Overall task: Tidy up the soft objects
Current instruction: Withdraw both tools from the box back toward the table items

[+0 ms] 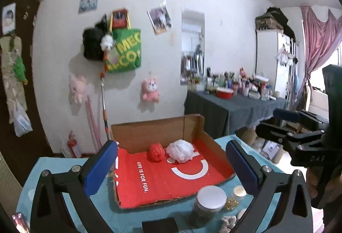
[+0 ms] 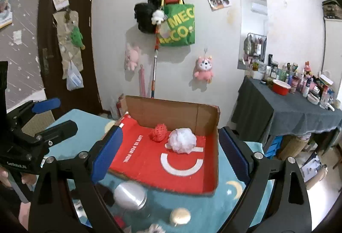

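Note:
An open cardboard box (image 1: 149, 132) (image 2: 166, 111) with a red floor lies on the teal-covered table (image 1: 55, 165) (image 2: 85, 121). Against its back wall a red mesh puff (image 1: 156, 151) (image 2: 158, 132) and a white mesh puff (image 1: 180, 150) (image 2: 182, 140) sit side by side, touching. My left gripper (image 1: 171, 145) (image 2: 55, 115) is held open in front of the box, with nothing between its blue pads. My right gripper (image 2: 171, 129) (image 1: 277, 120) hangs open beside it, also holding nothing. Both stand back from the puffs.
In front of the box are a silver-lidded jar (image 1: 210, 196) (image 2: 130, 192), a small jar of gold bits (image 1: 239, 192), a cream round object (image 2: 180, 215) and a white lumpy thing (image 1: 228, 221). A dark-clothed side table (image 1: 235, 104) (image 2: 295, 113) crowded with bottles stands at the right. Plush toys hang on the wall.

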{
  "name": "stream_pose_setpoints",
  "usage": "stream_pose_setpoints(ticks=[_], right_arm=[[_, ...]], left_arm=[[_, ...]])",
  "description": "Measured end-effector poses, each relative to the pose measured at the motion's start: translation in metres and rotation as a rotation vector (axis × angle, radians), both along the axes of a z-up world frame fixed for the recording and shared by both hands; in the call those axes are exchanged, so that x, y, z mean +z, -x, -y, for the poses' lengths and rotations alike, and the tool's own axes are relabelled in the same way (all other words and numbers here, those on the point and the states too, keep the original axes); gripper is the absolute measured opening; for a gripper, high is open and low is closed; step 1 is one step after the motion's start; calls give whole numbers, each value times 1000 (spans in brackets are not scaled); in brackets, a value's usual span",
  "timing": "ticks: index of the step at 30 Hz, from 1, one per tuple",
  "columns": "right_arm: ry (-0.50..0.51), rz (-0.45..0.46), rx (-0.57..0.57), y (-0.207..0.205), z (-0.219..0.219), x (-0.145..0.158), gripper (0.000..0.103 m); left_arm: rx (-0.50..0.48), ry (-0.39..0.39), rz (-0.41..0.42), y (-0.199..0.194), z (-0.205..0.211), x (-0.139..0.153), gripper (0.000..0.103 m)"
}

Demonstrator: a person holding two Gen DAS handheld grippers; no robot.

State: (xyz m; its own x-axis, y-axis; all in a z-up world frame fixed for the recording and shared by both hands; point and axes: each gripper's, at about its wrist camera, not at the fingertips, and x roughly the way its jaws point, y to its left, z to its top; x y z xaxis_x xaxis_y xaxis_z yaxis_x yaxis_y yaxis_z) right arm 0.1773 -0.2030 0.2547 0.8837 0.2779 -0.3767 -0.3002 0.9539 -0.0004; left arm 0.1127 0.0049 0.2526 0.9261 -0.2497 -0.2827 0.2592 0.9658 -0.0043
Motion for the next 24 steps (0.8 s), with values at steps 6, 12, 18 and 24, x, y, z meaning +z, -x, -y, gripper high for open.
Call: stream_pose_setpoints(ticks=[6, 12, 18, 24], right_arm=[[-19, 114, -31, 77, 10, -17, 100], [6, 171, -89, 130, 13, -48, 101], [28, 157, -126, 153, 10, -86, 101], [23, 99, -153, 158, 9, -131, 101]], left_arm=[[13, 48, 72, 68, -1, -17, 103], [13, 74, 87, 110, 5, -49, 103], [22, 64, 68, 129, 17, -87, 103], [53, 54, 33, 130, 22, -123, 103]])
